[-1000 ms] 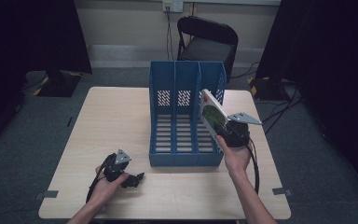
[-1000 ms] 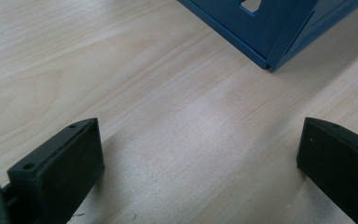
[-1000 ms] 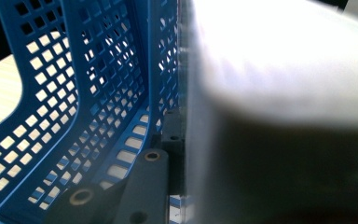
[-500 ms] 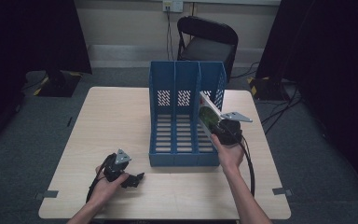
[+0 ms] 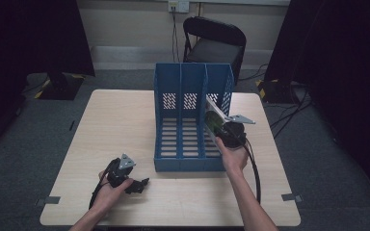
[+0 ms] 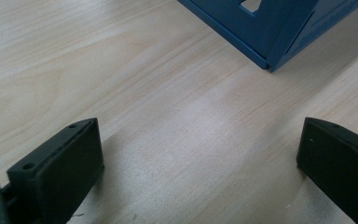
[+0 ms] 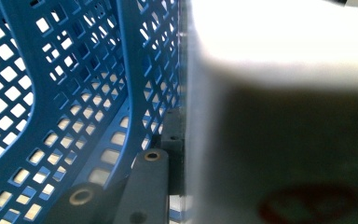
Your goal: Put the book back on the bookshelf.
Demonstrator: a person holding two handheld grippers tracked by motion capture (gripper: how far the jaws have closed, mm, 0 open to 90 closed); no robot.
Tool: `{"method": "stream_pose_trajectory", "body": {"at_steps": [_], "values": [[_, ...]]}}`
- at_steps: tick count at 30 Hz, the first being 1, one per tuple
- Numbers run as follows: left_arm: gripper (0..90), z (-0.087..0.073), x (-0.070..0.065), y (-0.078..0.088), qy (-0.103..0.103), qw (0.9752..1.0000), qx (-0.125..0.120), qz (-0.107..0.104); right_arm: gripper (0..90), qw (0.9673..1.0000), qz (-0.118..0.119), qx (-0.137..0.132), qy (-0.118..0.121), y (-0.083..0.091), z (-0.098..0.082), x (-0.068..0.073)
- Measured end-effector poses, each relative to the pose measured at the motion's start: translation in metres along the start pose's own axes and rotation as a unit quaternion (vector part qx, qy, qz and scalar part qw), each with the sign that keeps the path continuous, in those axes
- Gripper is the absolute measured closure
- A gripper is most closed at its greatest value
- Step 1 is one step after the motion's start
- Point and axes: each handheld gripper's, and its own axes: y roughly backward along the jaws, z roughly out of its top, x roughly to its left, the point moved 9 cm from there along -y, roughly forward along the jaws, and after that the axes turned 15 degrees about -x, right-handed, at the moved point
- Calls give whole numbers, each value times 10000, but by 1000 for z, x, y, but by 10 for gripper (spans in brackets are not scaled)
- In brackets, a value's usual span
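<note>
A blue three-slot file organizer (image 5: 183, 120) stands in the middle of the wooden table (image 5: 115, 125). My right gripper (image 5: 221, 129) is shut on a flat book (image 5: 211, 117) with a green cover. The book tilts into the organizer's right slot. In the right gripper view the pale book (image 7: 284, 116) lies against the blue mesh wall (image 7: 74, 93), with one black finger (image 7: 147, 186) beside it. My left gripper (image 5: 137, 184) rests on the table at the front left, open with nothing between its jaws. In the left gripper view, bare wood (image 6: 121, 70) lies below that gripper (image 6: 200, 163) and the organizer's corner (image 6: 270, 32) is ahead.
A black chair (image 5: 217, 43) stands behind the table's far edge. The right gripper's cable (image 5: 255, 168) loops over the table's right side. Bare tabletop lies left of the organizer and along the front edge.
My right hand has moved left and down with the book, bringing it lower into the organizer's right slot. The left hand has not moved.
</note>
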Motion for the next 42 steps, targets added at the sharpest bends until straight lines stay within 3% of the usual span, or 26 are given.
{"method": "stream_pose_trajectory", "body": {"at_steps": [23,30,36,42], "values": [[0,0,0,0,-17,10000,6,-2,761,9991,4,433,-27,-5,-12,-5],[0,0,0,0,-21,10000,14,-4,757,9991,93,393,93,2,-14,0],[0,0,0,0,-25,10000,17,-4,756,9992,109,373,-18,8,-22,0],[0,0,0,0,-21,10000,18,2,749,9996,111,242,84,16,-24,2]]}}
